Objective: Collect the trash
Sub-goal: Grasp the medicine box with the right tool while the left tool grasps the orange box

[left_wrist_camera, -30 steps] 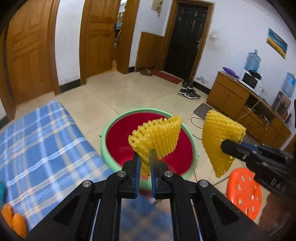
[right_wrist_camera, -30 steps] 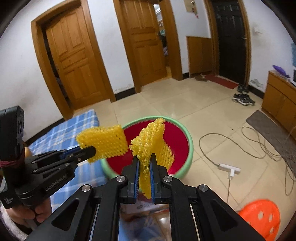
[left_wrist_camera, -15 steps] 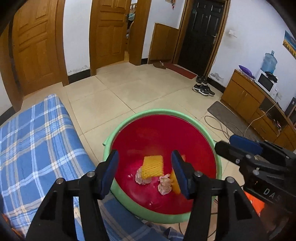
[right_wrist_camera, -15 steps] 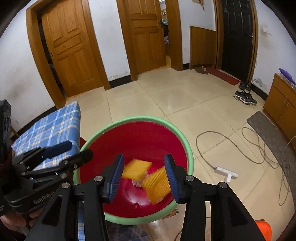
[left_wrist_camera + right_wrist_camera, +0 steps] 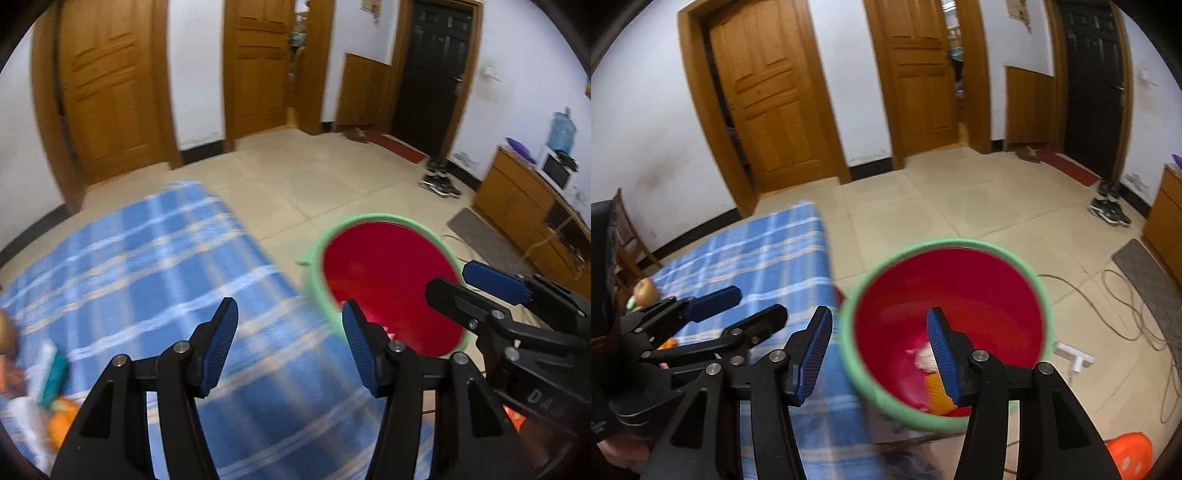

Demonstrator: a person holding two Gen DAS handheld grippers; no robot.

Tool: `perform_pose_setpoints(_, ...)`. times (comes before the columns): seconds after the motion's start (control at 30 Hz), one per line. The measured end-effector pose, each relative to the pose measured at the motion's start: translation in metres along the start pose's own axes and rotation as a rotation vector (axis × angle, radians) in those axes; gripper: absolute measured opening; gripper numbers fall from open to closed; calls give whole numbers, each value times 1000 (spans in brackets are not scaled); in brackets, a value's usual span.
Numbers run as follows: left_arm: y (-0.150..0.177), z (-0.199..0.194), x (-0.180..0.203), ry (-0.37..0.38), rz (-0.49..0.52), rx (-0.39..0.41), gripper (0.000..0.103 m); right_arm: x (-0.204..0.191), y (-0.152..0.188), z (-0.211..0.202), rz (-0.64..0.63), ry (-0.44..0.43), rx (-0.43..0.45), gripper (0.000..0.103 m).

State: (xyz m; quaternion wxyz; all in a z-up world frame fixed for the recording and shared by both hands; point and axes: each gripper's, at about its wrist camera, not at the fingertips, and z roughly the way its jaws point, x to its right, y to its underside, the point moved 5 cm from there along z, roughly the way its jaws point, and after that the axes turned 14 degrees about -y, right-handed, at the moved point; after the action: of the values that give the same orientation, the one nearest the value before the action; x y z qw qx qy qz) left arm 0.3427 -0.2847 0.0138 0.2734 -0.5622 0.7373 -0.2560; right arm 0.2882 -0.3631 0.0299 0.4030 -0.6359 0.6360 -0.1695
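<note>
left gripper [image 5: 290, 341] hanging spread, empty, over blue plaid cloth [image 5: 155, 266] | right gripper [image 5: 879, 349] gaping, empty, above red basin [image 5: 1043, 295] | yellow foam net [image 5: 940, 397] lying in basin bottom | remaining litter [image 5: 48, 384] sitting blurred at cloth's left edge: probably light, crushable; pinch an edge

Left wrist view: looks forward and down along its own spread fingers, set above the plaid cloth [image 5: 147, 266], with the basin [image 5: 388, 280] ahead to the right. Right wrist view: looks forward and down from just above the basin [image 5: 945, 314], cloth [image 5: 757, 254] to the left. Both face the wooden doors [image 5: 110, 92] and share basin, cloth and floor; each catches the other gripper at its edge.
</note>
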Motion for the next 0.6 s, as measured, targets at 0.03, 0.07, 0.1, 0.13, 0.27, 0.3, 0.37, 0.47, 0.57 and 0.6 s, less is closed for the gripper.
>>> perform_pose_setpoints(0.03, 1, -4, -16, -34, -6, 5, 58, -11, -1, 6, -11, -13, -10, 55)
perform_pose_setpoints(0.07, 3, -8, -33, -69, -15, 6, 58, -19, -3, 11, -20, -23, -15, 55)
perform_pose_setpoints(0.1, 6, -12, -50, -87, -34, 2, 58, -30, -4, 17, -31, -40, -22, 55)
perform_pose_setpoints(0.13, 9, -14, -65, -87, -53, -3, 59, -41, -5, 22, -41, -53, -28, 55)
perform_pose_setpoints(0.27, 23, -25, -137, -152, -128, -13, 63, -87, -7, 51, -70, -123, -61, 55)
perform_pose_setpoints(0.3, 29, -28, -155, -169, -147, -18, 63, -101, -7, 61, -70, -144, -76, 55)
perform_pose_setpoints(0.37, 41, -32, -191, -201, -194, -30, 63, -122, -5, 77, -73, -181, -101, 55)
perform_pose_setpoints(0.47, 58, -40, -238, -276, -237, -24, 64, -156, 1, 99, -87, -218, -144, 55)
perform_pose_setpoints(0.57, 74, -45, -277, -306, -280, -36, 71, -194, 6, 125, -97, -251, -197, 61)
perform_pose_setpoints(0.6, 80, -47, -292, -316, -299, -43, 71, -203, 8, 131, -95, -259, -212, 62)
